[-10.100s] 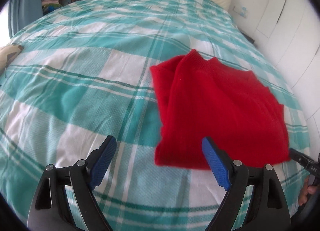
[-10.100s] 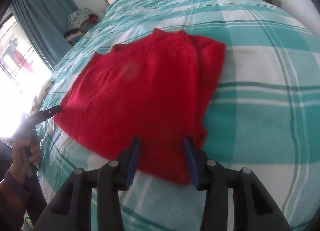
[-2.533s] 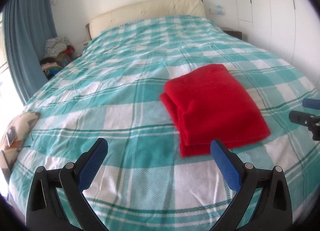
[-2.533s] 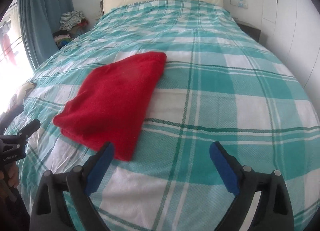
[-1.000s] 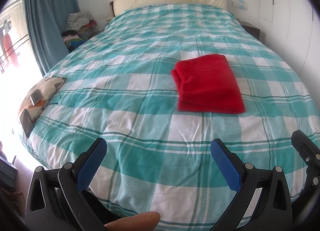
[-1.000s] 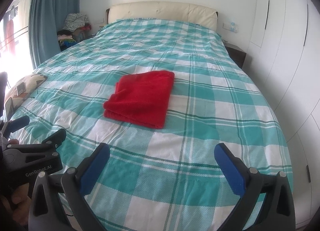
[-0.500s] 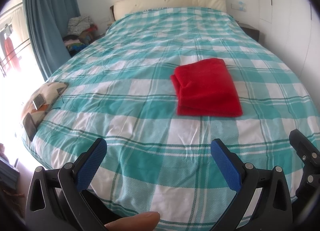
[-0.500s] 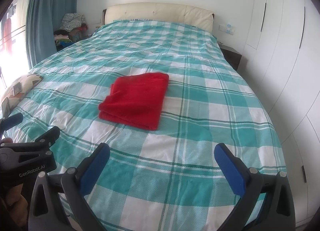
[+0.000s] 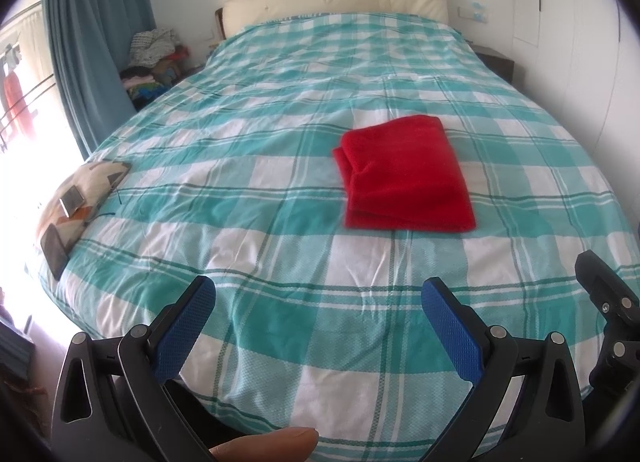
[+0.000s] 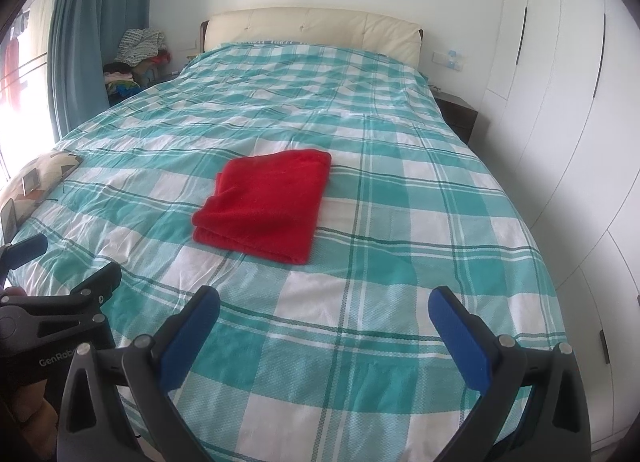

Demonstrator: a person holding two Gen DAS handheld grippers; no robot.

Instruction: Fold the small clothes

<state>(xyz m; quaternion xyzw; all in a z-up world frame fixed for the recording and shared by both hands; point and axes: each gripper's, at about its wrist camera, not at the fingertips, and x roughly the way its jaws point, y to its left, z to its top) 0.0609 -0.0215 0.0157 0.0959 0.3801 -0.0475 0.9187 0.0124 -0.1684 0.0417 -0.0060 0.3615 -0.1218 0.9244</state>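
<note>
A red knit garment (image 9: 404,174) lies folded into a neat rectangle on the teal and white checked bed cover (image 9: 280,166); it also shows in the right wrist view (image 10: 266,204). My left gripper (image 9: 320,326) is open and empty, held back over the foot of the bed, well short of the garment. My right gripper (image 10: 328,334) is open and empty, also back at the foot of the bed. The left gripper shows at the left edge of the right wrist view (image 10: 52,302).
A patterned cushion (image 9: 76,198) with small flat items on it lies at the bed's left edge. A pile of clothes (image 9: 154,56) sits by the blue curtain (image 9: 92,54). White wardrobe doors (image 10: 568,134) line the right side. A cream headboard (image 10: 312,30) is at the far end.
Since ten seconds ago the garment was folded smaller and released. Both grippers opened wide and drew back to the foot of the bed. In the last half second almost nothing moved.
</note>
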